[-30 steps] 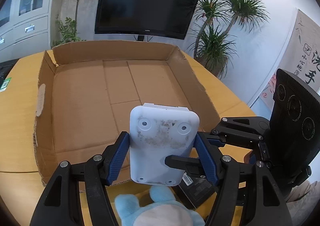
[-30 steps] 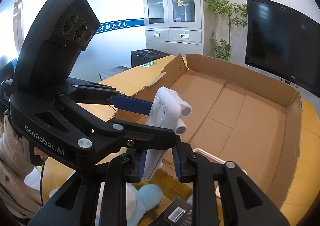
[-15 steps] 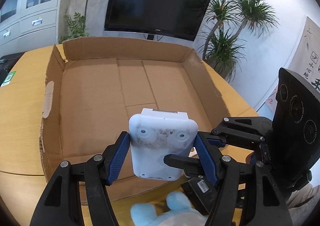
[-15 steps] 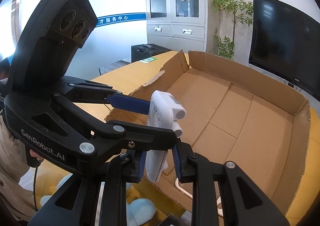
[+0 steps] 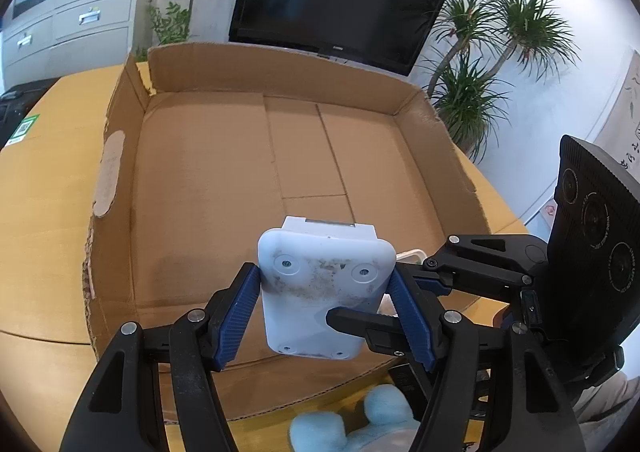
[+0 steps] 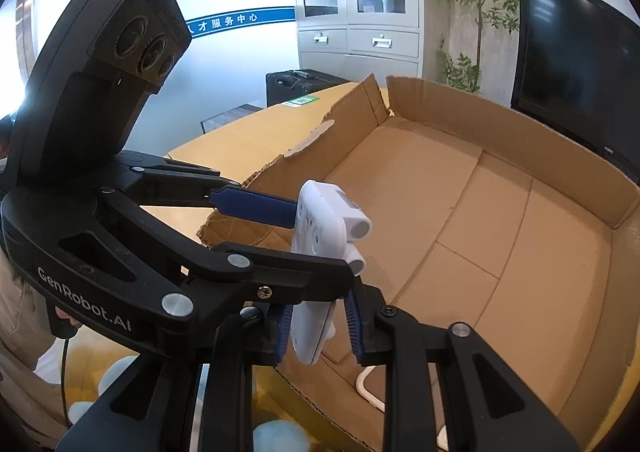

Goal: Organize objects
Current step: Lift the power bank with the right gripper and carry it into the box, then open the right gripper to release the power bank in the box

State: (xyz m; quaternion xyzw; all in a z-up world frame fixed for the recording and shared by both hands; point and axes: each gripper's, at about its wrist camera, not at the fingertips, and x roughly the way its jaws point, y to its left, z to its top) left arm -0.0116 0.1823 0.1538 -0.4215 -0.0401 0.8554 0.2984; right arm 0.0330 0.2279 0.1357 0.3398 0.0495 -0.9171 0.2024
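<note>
The large, shallow brown cardboard box (image 5: 224, 180) on the tan wooden table (image 5: 44, 188) holds nothing across the wide floor that shows, so the sorting looks to be at an early stage; only a thin white loop (image 6: 370, 388) at its near edge, perhaps a cord or handle, is in view there. The white plastic device with rounded corners (image 5: 324, 292) is in the air over the near wall of the box, not yet set down. Both claws hold it at once: the left gripper (image 5: 326, 312) clamps its two long sides between blue ribbed pads, and the right gripper (image 6: 318, 324) pinches its thin lower end across the thickness. What remains, by this reading, is to lower it onto the box floor, let go with both, and fetch the rest. A light blue plush toy (image 5: 352, 420) and a dark flat item beside it, too hidden to name, lie on the table in front of the box and are likely next. The device is a flat slab; the face toward the left camera is soiled with grey-brown specks and carries two recessed screw holes. Two short round stubs project from its opposite face, seen in the right wrist view.
</note>
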